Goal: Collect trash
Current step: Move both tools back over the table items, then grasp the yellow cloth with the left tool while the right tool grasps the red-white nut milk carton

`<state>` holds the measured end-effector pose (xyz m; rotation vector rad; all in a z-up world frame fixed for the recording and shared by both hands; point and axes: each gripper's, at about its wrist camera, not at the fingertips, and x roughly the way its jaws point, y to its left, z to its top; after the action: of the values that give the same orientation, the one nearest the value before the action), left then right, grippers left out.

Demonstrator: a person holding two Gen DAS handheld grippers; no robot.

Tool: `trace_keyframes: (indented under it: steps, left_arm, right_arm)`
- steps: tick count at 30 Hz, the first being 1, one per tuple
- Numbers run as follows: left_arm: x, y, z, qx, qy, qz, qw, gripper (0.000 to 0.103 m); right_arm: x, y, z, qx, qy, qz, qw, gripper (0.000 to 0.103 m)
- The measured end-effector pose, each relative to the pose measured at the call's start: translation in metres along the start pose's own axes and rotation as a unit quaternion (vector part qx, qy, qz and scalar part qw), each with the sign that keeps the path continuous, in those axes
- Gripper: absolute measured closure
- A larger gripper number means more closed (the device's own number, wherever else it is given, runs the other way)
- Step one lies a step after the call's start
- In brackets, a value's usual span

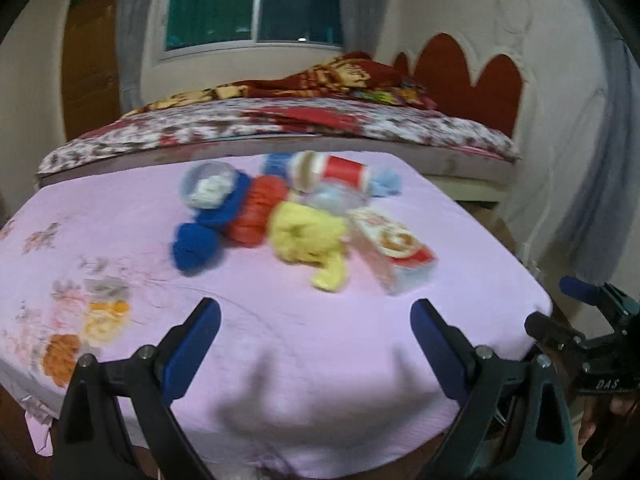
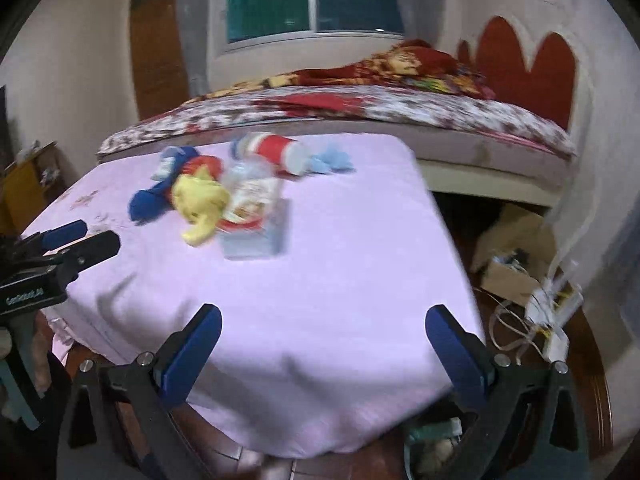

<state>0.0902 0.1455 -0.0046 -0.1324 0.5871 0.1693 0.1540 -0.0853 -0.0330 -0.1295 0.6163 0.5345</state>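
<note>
Both grippers hang empty over the near edge, left gripper [image 1: 316, 336] and right gripper [image 2: 322, 340] spread wide; the trash pile [image 1: 296, 208] sits mid-cloth [image 1: 280, 360]; best approach low, taking the nearest wrapper [image 1: 394, 250] first.

Dim indoor light, motion blur, fisheye warping.

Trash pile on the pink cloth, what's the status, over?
Left gripper open, empty. Right gripper open, empty. Trash pile untouched, far side of pink cloth. Nothing in the way.
</note>
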Motion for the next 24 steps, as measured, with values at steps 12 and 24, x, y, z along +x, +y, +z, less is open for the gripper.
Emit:
trace_keyframes:
  steps: [12,24]
  left_arm:
    - [0.036,0.049,0.014,-0.02,0.015,0.031,0.9992,0.012]
    - [0.07,0.045,0.024,-0.016,0.039,0.019,0.9989,0.015]
  right_arm:
    - [0.097,0.054,0.046,-0.016,0.038,0.041,0.998,0.015]
    - [0.157,0.058,0.072,-0.015,0.086,0.045,0.995,0.046]
